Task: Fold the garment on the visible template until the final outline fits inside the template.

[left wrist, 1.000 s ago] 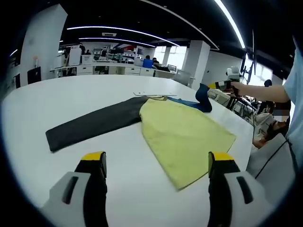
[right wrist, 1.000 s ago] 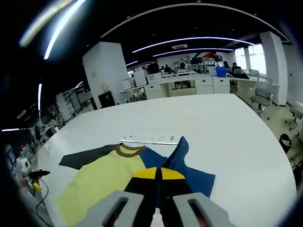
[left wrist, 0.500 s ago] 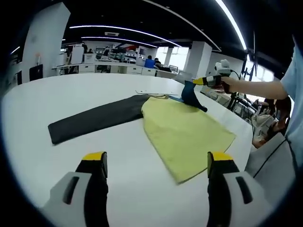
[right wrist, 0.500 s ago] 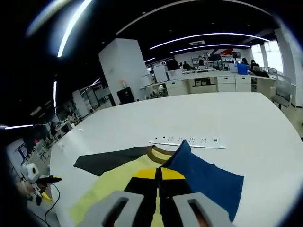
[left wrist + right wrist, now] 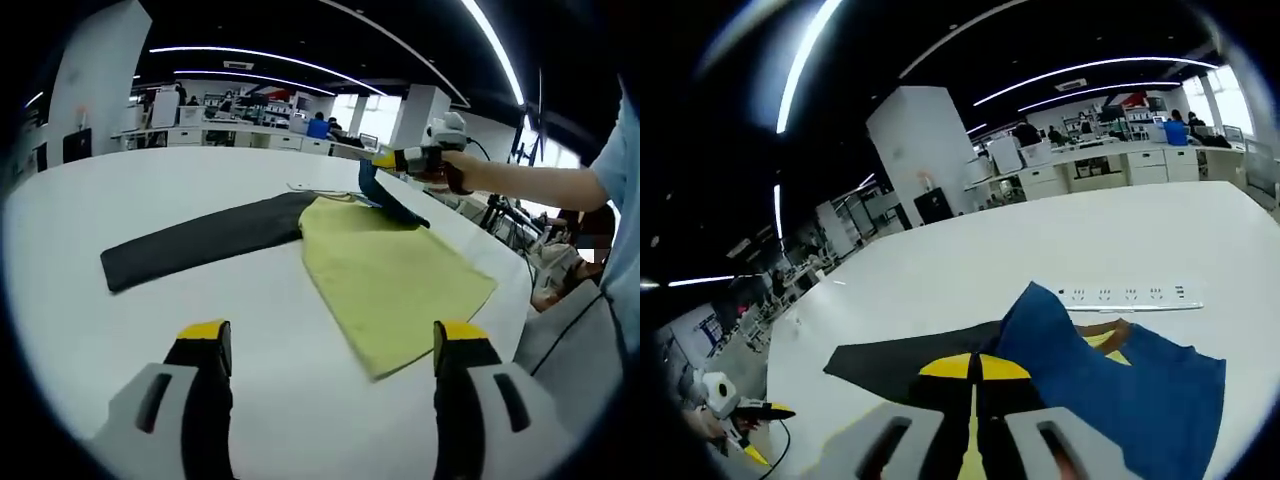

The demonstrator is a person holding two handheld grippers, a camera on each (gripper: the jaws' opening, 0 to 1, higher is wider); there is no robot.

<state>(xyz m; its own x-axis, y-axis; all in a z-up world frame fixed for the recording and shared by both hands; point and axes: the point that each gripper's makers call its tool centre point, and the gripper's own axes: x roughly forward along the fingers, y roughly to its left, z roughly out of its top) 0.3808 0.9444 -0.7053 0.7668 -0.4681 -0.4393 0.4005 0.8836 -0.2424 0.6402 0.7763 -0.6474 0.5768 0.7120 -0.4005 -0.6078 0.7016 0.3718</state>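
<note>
The long-sleeved shirt (image 5: 390, 275) lies spread on the white tabletop (image 5: 150, 200), its yellow body toward the near right edge and its dark grey sleeve (image 5: 200, 245) stretched flat toward the left. The blue sleeve (image 5: 385, 200) on the far side is lifted off the tabletop and carried over the collar end of the body, pinched in the right claw (image 5: 383, 160); in the right gripper view that claw (image 5: 978, 368) has its yellow-tipped jaws pressed together on the edge of the blue cloth (image 5: 1110, 390), which drapes down to the right. The left claw (image 5: 325, 345) hovers spread above bare tabletop near the hem, holding nothing.

The cloth looks thin, light and limp: it will sag and crease wherever it is not supported, and likely slide easily on the smooth top. Best taken by a cuff, hem corner or seam, with a firm pinch, then laid down rather than dropped.

A white power strip (image 5: 1130, 296) lies just beyond the collar. I cannot make out a template outline on the tabletop. Behind are office desks and a white pillar (image 5: 925, 150).
</note>
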